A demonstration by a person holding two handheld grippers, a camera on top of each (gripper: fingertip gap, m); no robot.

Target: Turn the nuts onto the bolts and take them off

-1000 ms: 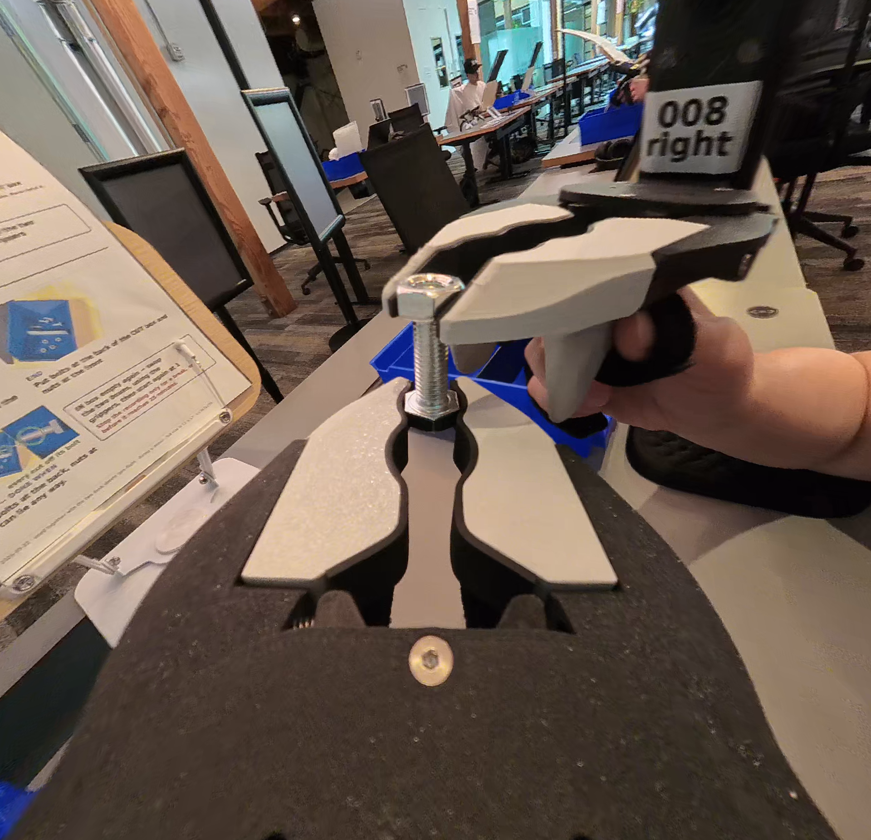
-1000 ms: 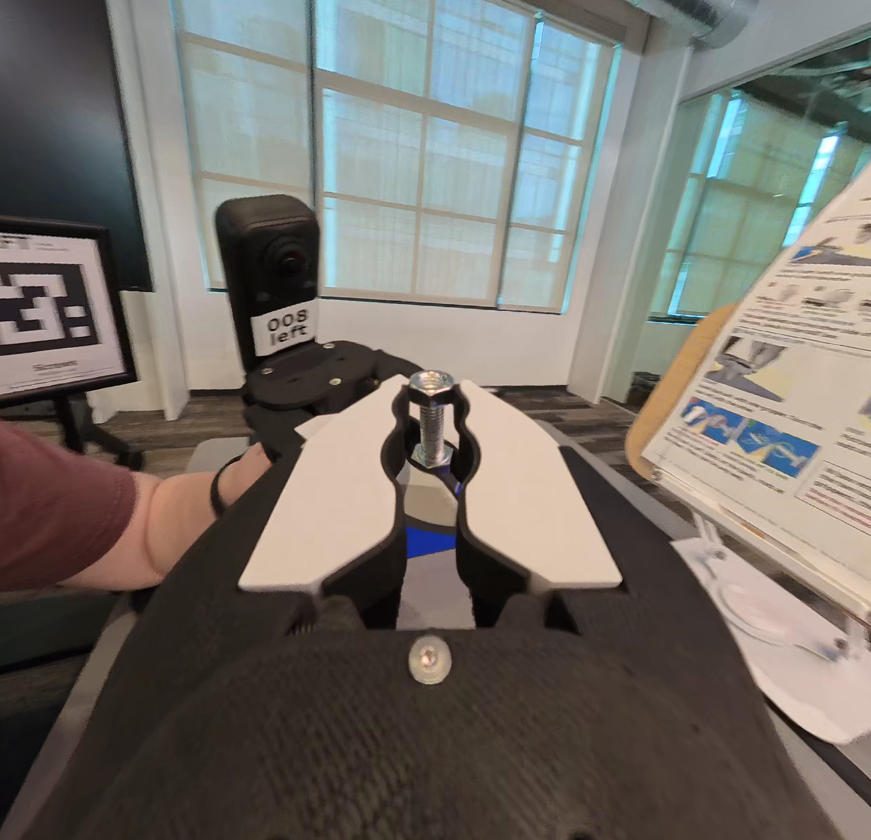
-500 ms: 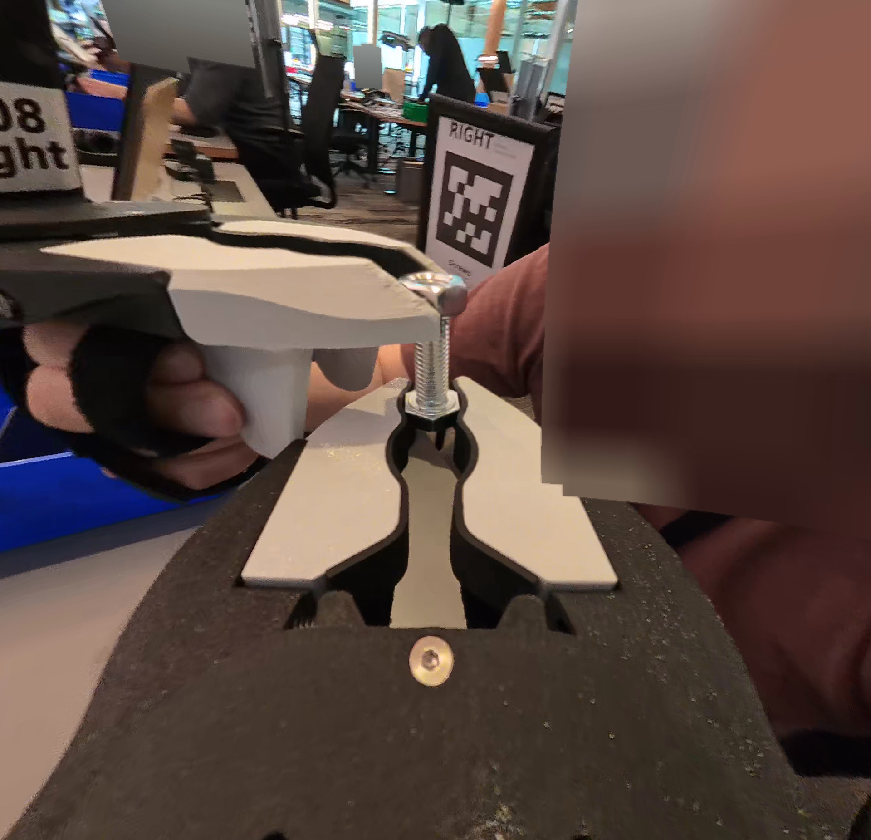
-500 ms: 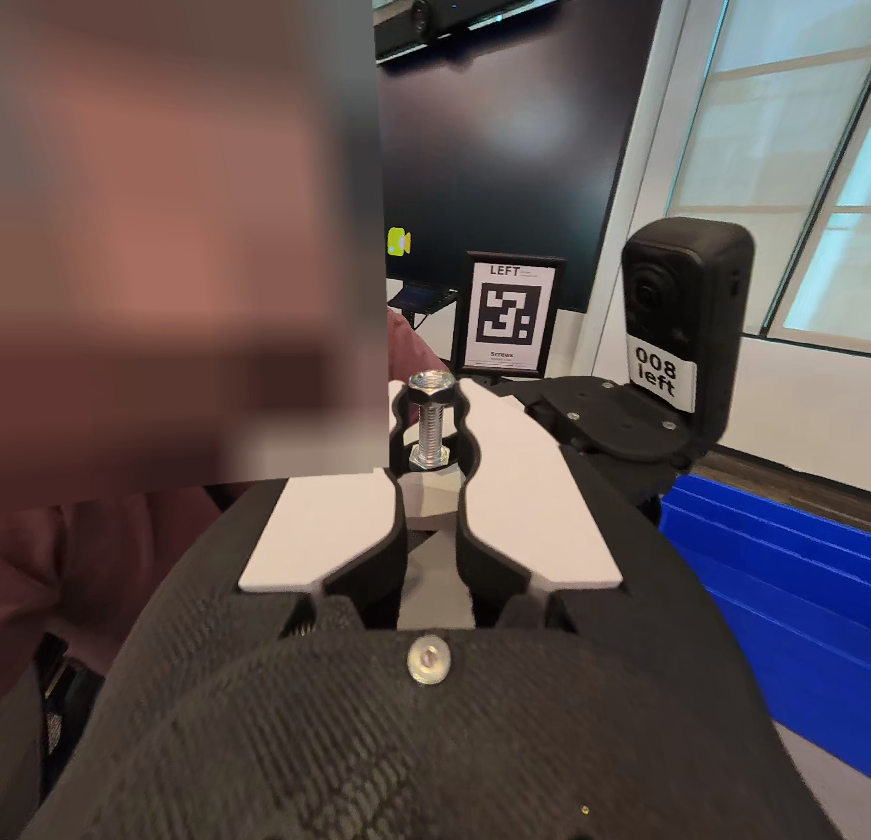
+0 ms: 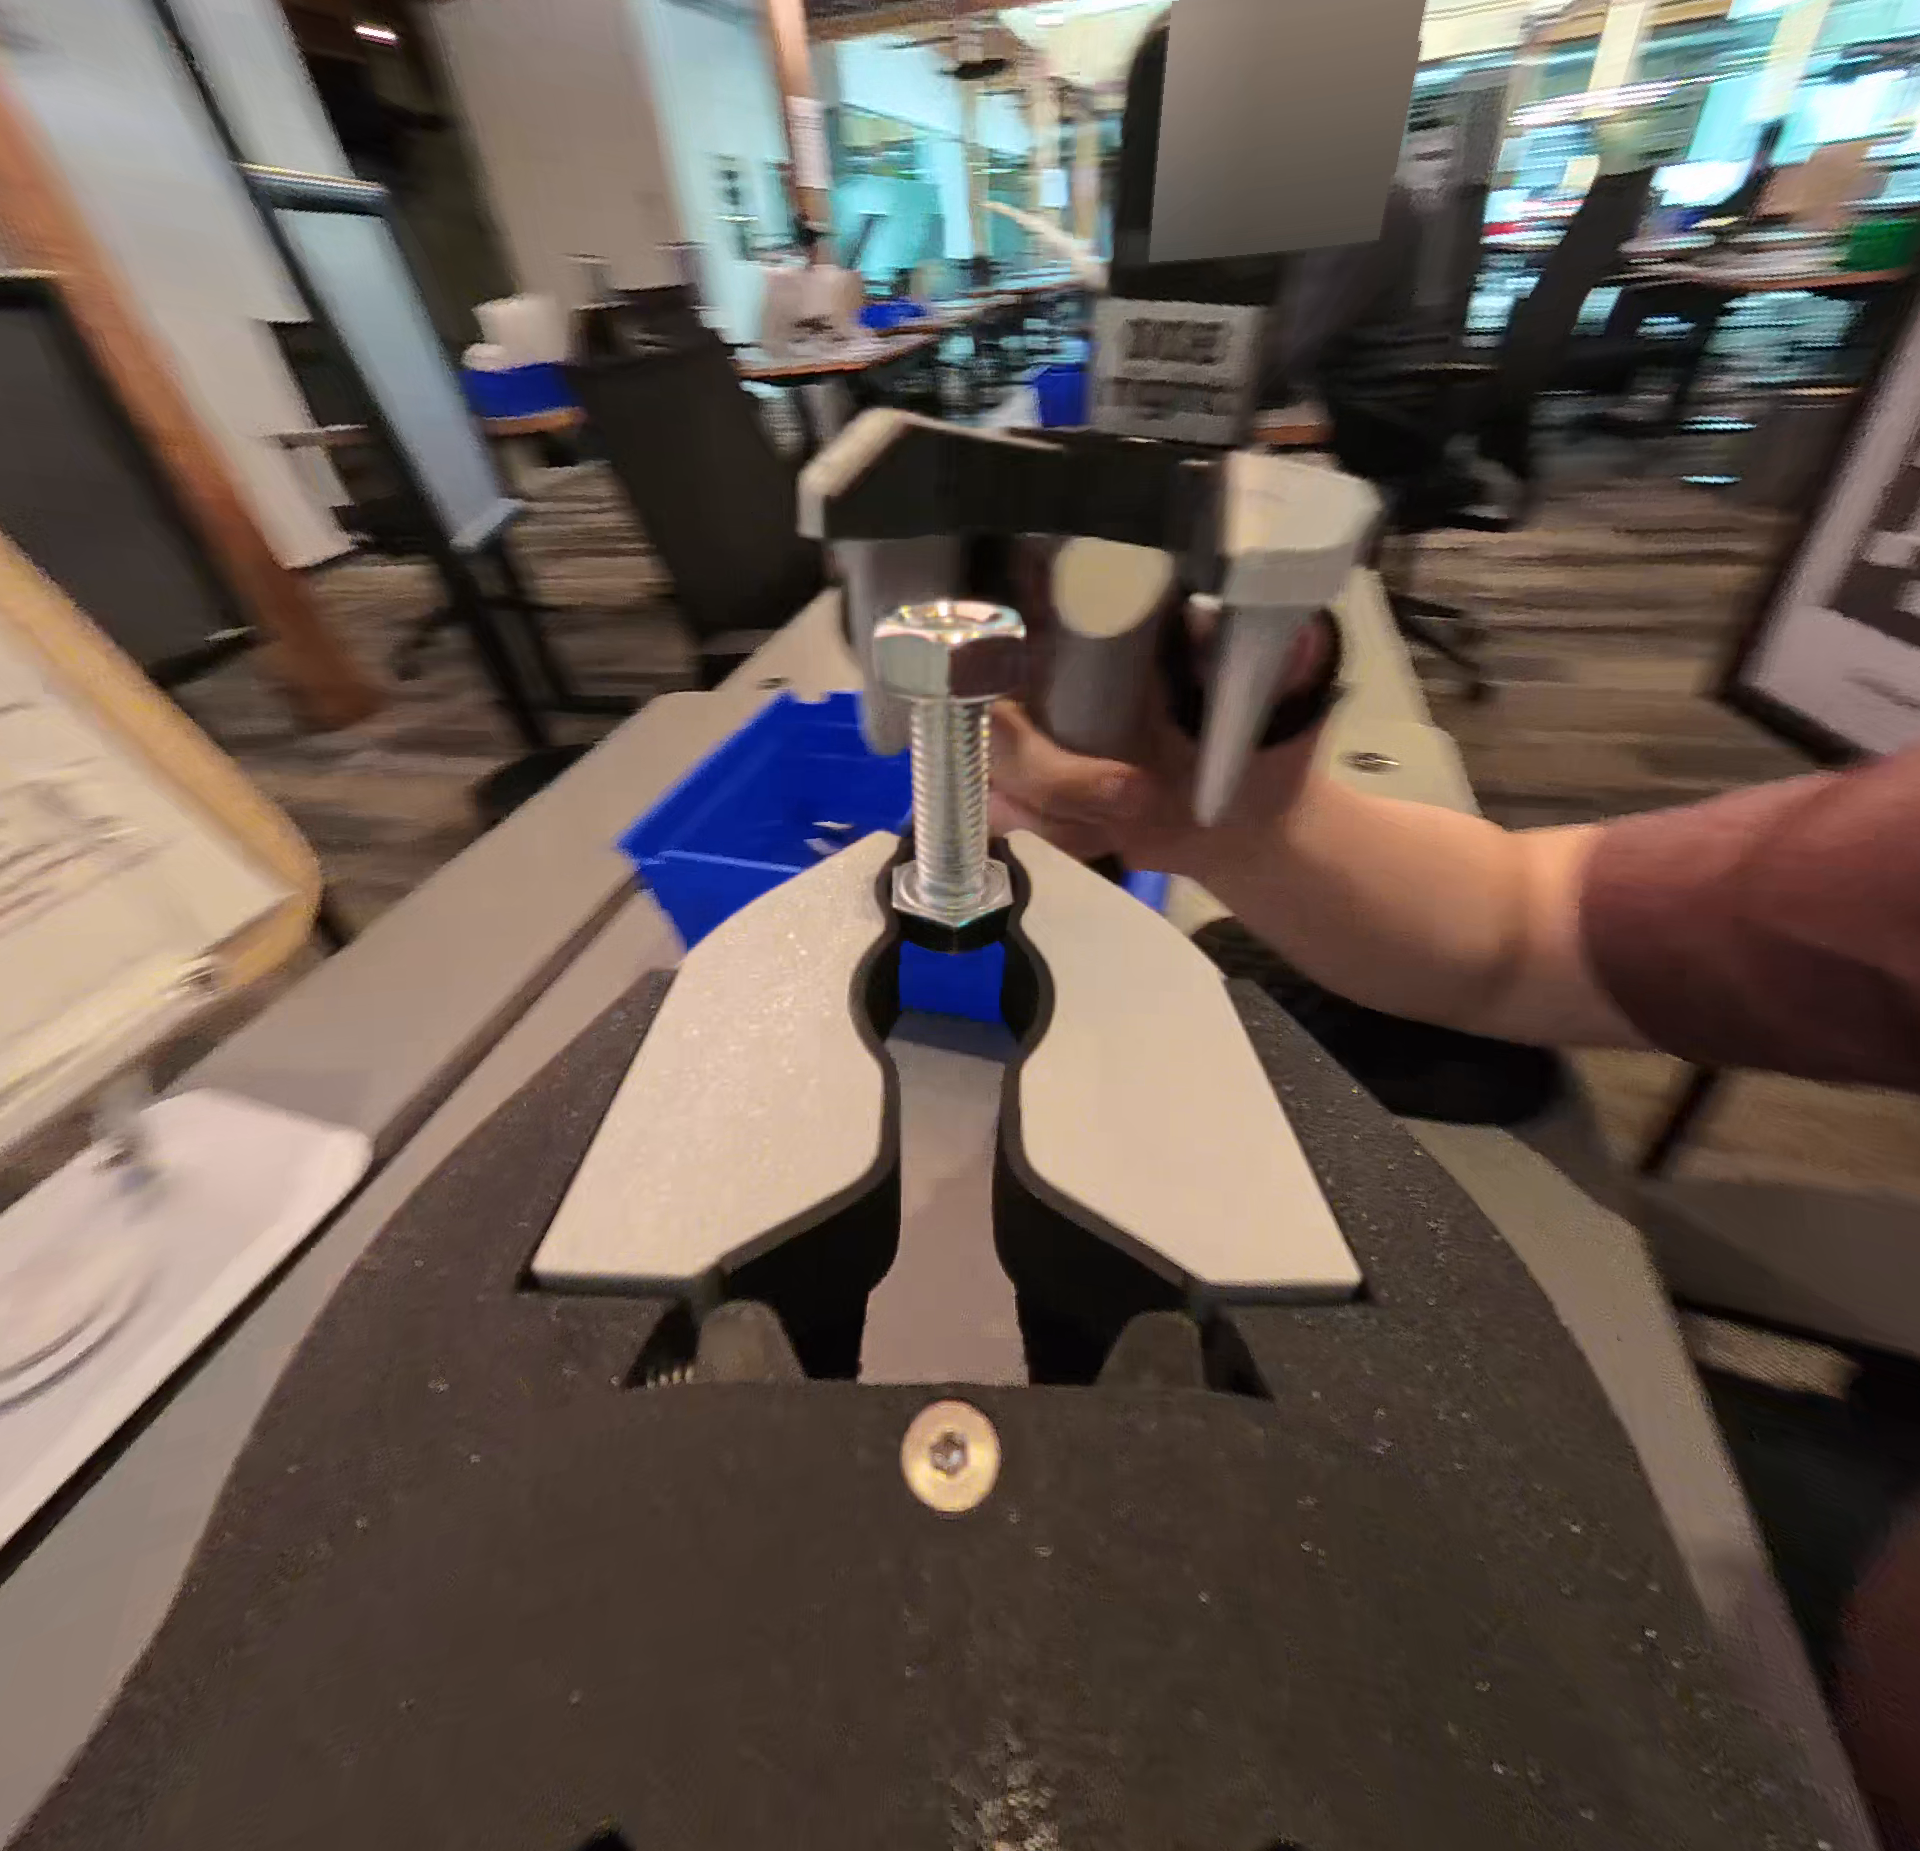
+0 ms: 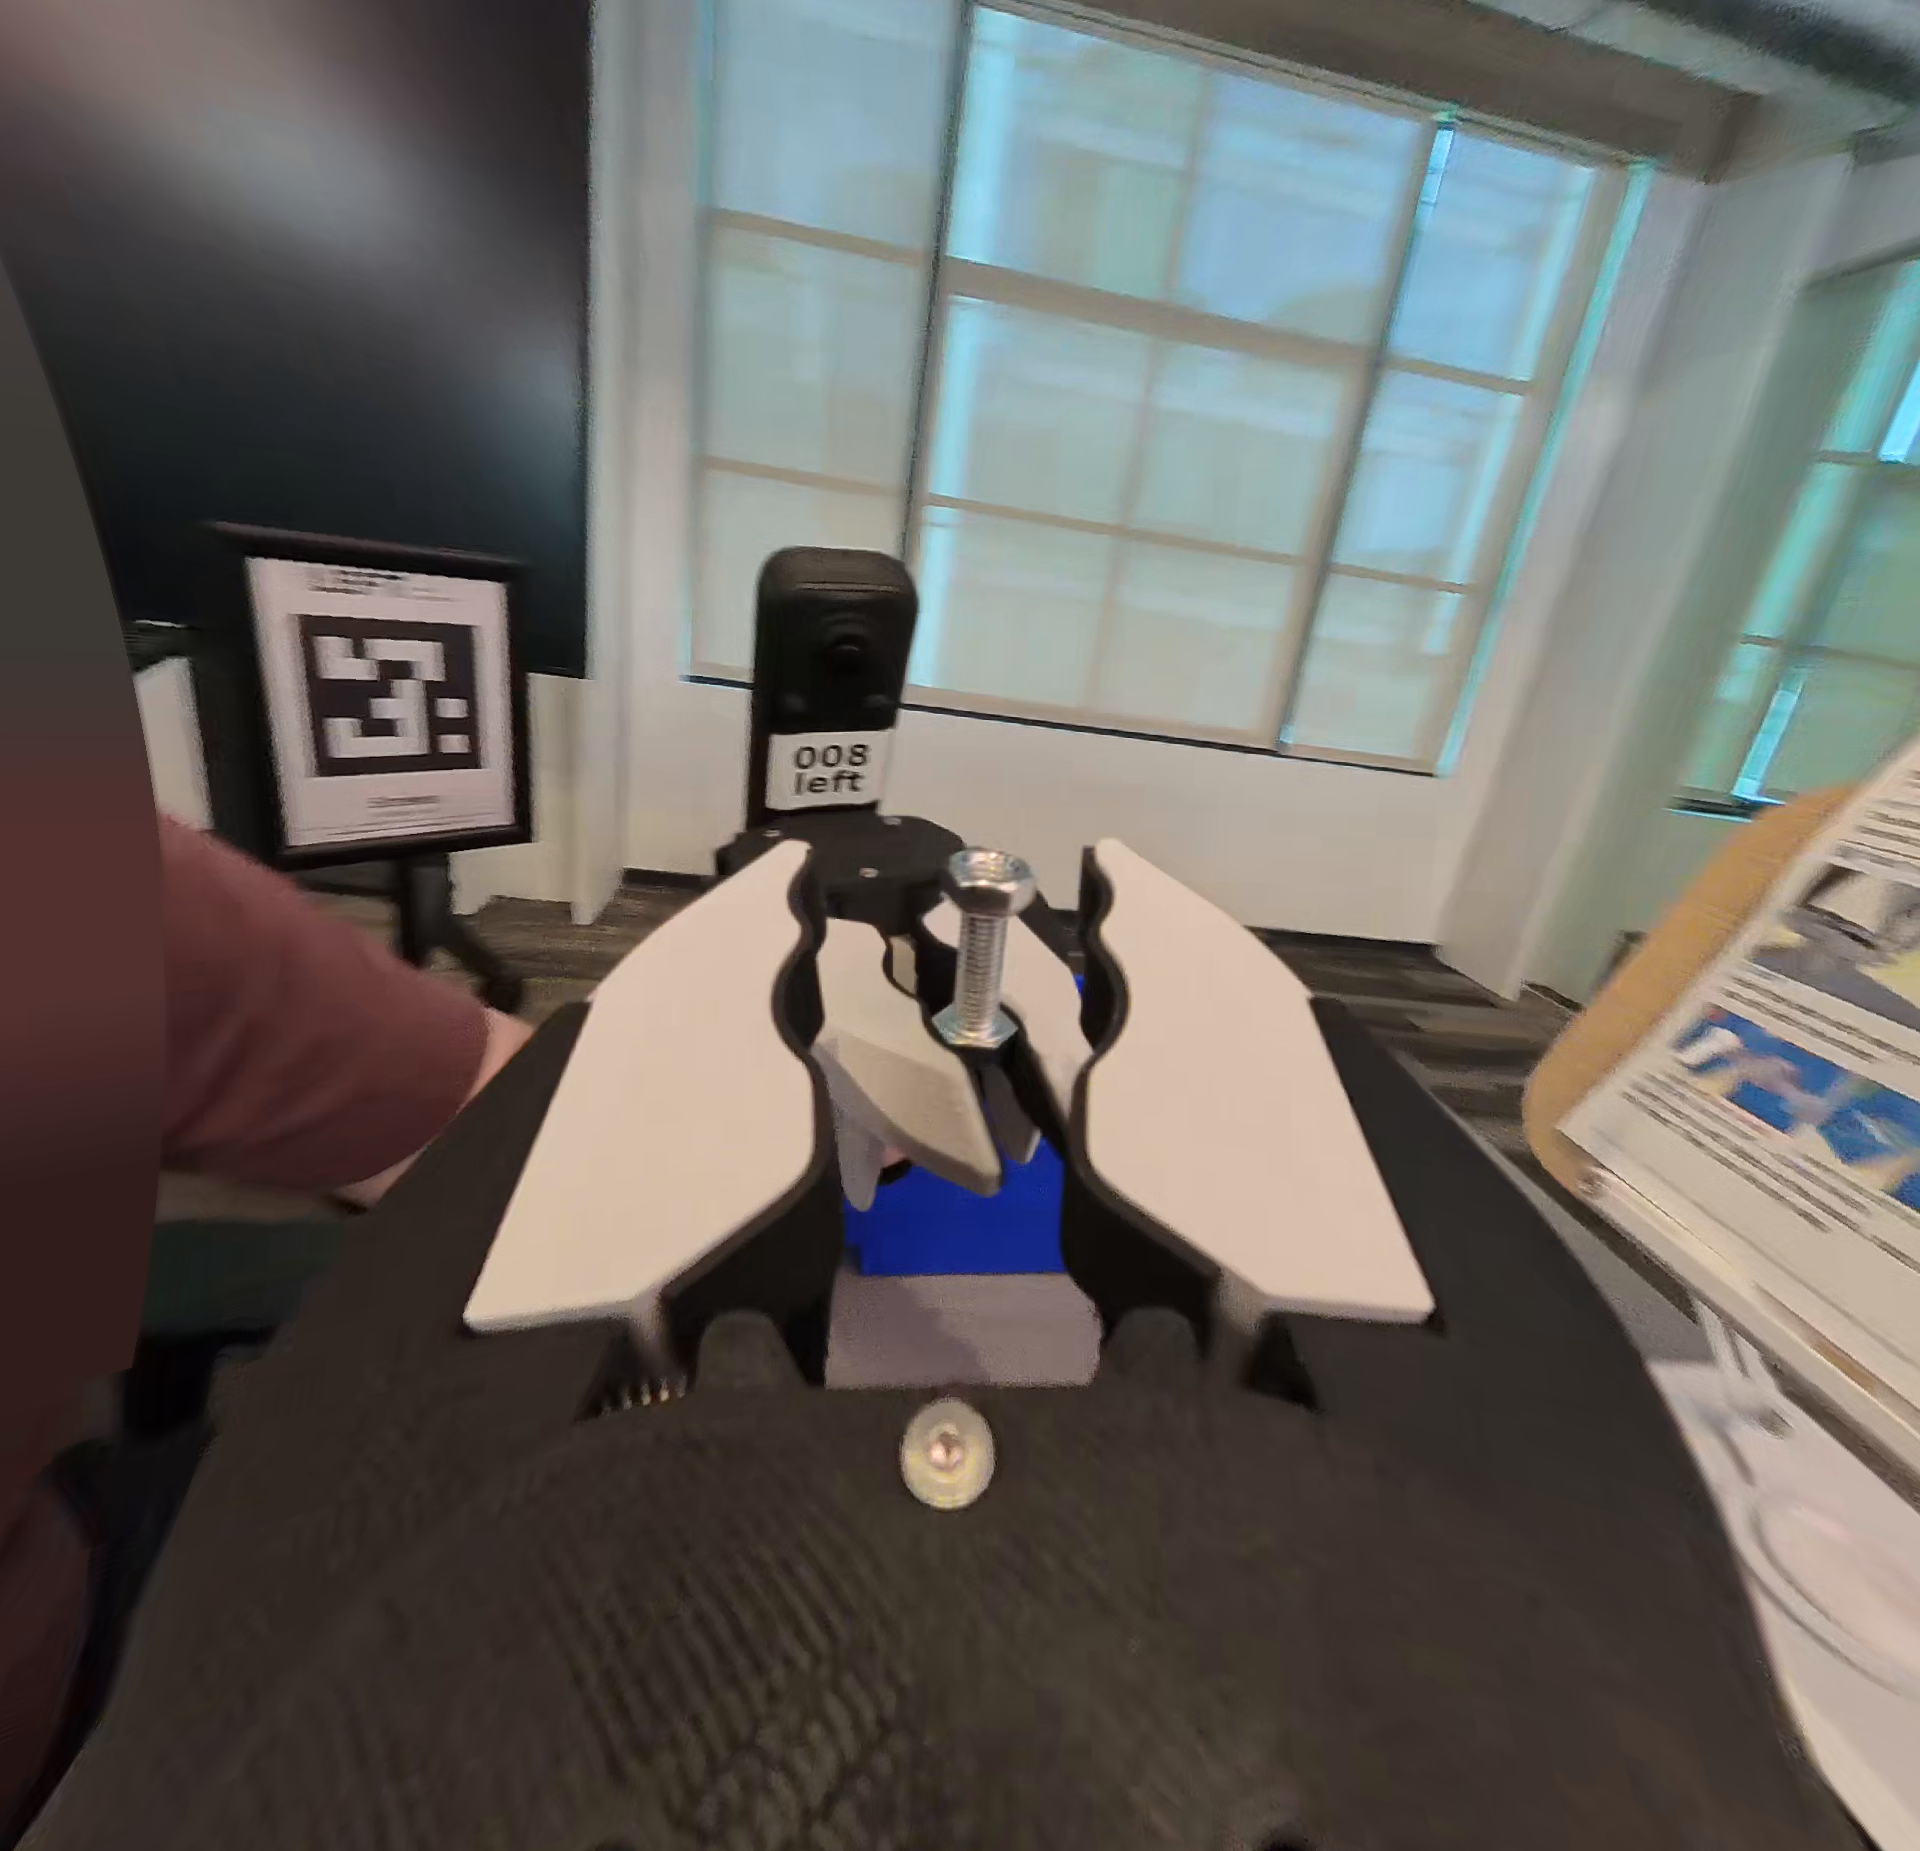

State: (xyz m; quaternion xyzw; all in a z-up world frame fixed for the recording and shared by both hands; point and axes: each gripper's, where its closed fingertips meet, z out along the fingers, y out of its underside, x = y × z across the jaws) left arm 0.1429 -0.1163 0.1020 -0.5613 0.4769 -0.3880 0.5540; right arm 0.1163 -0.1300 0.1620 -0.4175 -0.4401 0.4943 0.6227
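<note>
A silver hex bolt (image 5: pixel 948 762) stands upright with a hex nut (image 5: pixel 951 895) threaded near its lower end. My left gripper (image 5: pixel 951 866) is shut on the nut and holds bolt and nut in the air. My right gripper (image 5: pixel 1081 513) is open and sits just behind and above the bolt head, not touching it. In the right wrist view the open right gripper (image 6: pixel 945 866) has its fingers (image 6: pixel 686 1053) spread on either side of the bolt (image 6: pixel 980 954) and nut (image 6: pixel 974 1025). The left gripper (image 6: pixel 971 1048) faces it and pinches the nut.
A blue bin (image 5: pixel 758 814) sits on the grey table (image 5: pixel 416 1022) below the grippers and also shows in the right wrist view (image 6: pixel 956 1219). An instruction board (image 5: pixel 104 866) stands to the left. A framed marker sign (image 6: pixel 390 689) stands behind. A person's forearm (image 5: pixel 1455 918) reaches in from the right. Tip to tip, the grippers are about 6 cm apart.
My right gripper was shut on the bolt head; it has let go, opened and drawn back. My left gripper still holds the nut, and both views have swung round.
</note>
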